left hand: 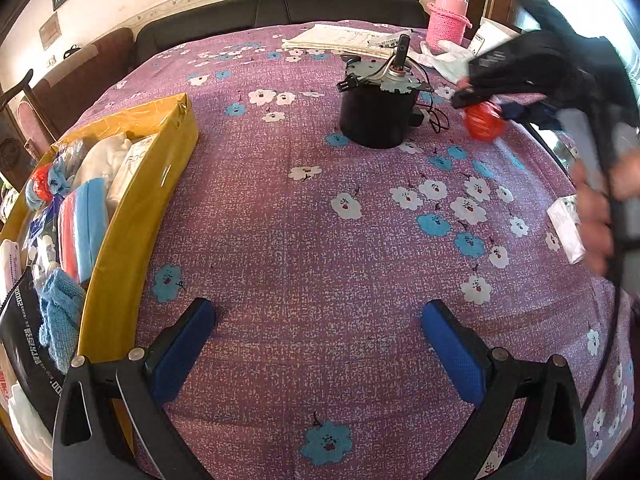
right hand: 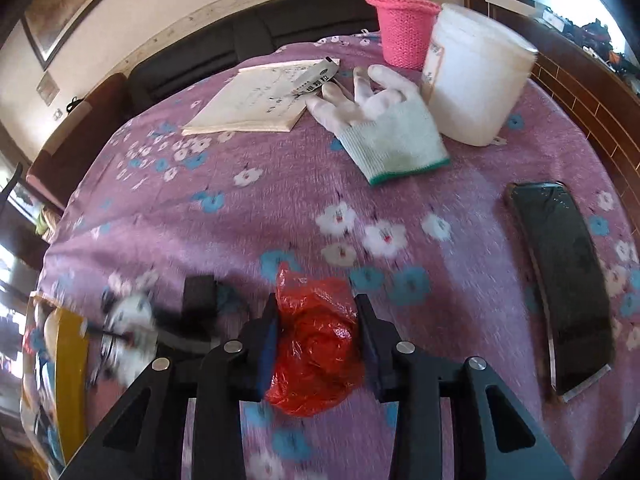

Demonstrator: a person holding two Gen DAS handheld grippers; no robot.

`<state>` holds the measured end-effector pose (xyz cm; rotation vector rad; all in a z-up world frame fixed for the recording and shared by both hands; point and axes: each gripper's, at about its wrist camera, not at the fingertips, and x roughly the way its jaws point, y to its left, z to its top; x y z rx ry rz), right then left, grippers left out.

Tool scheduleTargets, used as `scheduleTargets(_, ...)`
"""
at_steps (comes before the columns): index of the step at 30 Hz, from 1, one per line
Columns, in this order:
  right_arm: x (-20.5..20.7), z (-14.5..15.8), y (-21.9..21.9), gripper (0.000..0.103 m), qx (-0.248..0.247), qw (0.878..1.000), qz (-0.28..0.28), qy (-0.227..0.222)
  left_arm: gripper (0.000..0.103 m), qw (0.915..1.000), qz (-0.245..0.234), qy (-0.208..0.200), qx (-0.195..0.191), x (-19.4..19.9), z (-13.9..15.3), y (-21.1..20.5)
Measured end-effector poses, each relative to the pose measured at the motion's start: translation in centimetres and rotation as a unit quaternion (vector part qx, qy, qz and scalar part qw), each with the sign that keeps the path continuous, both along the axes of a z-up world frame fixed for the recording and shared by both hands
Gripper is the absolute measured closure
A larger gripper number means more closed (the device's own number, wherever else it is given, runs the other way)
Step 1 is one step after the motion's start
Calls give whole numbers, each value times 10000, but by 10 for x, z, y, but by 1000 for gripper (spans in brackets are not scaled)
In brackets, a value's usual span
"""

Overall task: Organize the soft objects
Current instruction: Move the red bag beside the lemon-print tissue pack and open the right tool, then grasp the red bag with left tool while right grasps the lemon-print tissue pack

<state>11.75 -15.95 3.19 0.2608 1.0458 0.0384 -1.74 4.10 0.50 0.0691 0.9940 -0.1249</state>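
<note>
A crumpled red plastic bag (right hand: 316,344) sits between the pads of my right gripper (right hand: 318,306), which is shut on it just above the purple flowered tablecloth (right hand: 280,200). In the left wrist view that same bag (left hand: 482,120) hangs under the right gripper (left hand: 472,98) at the far right, held by a person's hand (left hand: 596,216). My left gripper (left hand: 316,312) stands open over bare cloth with nothing in it. A yellow box (left hand: 160,184) at the left holds several soft items, blue, white and red. A white knit glove (right hand: 384,128) lies farther back.
A black cylindrical device (left hand: 376,116) with cables stands mid-table. At the back are papers (right hand: 256,100), a pink bottle in a knit sleeve (right hand: 404,28) and a white tub (right hand: 476,92). A flat black object (right hand: 568,280) lies right; a white packet (left hand: 564,228) near the edge.
</note>
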Motion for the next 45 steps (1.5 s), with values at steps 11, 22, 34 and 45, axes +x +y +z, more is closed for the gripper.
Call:
scheduleTargets(11,-116,20,-4,25,1389,9875,747,65,0,10000,0,1,-3,0,0,1)
scheduleTargets(22,-161,19,-79,17,279,9981,-352,-421,0,10000,0,4,6,0,1,1)
scheduleTargets(34,-140,-13,-21,24,-597,9953,650,-397,0,10000,7,1,13,0,0,1)
scheduleTargets(45,-159,11,-39,6,-953,9883,1122,-387,0,10000,6,1,14,0,0,1)
